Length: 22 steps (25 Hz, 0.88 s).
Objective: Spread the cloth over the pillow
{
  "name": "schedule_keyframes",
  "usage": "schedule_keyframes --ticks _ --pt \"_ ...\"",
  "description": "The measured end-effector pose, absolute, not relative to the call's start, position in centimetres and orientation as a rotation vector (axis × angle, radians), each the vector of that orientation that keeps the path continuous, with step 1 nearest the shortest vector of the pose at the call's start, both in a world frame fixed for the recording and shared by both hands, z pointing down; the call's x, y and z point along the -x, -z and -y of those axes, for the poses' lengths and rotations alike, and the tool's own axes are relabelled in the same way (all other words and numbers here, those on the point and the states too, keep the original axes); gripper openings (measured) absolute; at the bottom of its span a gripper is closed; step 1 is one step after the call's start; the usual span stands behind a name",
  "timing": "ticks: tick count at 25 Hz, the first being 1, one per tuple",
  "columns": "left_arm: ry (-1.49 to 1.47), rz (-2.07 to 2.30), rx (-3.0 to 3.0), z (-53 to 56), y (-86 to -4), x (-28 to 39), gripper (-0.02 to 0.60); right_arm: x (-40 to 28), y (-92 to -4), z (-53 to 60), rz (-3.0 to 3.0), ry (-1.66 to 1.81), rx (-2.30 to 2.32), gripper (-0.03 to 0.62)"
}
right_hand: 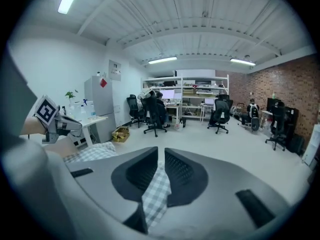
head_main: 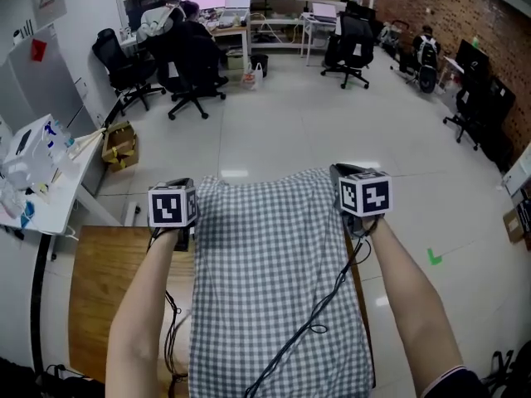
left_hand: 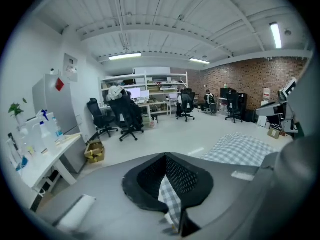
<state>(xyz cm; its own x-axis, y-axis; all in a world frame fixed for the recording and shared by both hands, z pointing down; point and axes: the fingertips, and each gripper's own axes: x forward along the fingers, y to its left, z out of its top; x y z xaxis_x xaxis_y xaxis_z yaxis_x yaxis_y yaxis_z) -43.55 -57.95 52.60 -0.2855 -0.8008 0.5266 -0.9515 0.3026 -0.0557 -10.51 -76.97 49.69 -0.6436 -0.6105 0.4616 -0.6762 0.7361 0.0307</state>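
The left hand-held gripper (left_hand: 165, 160) and the right hand-held gripper (right_hand: 160, 159) are each clamped on a far corner of the checked cloth (head_main: 274, 297), which stretches between them and runs back toward the person over the wooden counter (head_main: 104, 288).

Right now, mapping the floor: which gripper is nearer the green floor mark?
Right. The right gripper, holding the cloth by a corner, sits just left of the green floor mark; the left gripper holds the opposite corner, farther left.
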Motion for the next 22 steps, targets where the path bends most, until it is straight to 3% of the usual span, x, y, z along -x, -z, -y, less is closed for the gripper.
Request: schedule_keyframes --ticks 2,22 --pt "-0.482 2.202 -1.609 56.3 -50.3 42.5 0.006 10.2 -47.2 74.8 2.542 -0.182 -0.996 0.008" --pt "-0.18 2.253 -2.006 37.4 -34.1 27.8 0.006 4.6 -30.7 49.4 2.855 -0.045 -1.094 0.008"
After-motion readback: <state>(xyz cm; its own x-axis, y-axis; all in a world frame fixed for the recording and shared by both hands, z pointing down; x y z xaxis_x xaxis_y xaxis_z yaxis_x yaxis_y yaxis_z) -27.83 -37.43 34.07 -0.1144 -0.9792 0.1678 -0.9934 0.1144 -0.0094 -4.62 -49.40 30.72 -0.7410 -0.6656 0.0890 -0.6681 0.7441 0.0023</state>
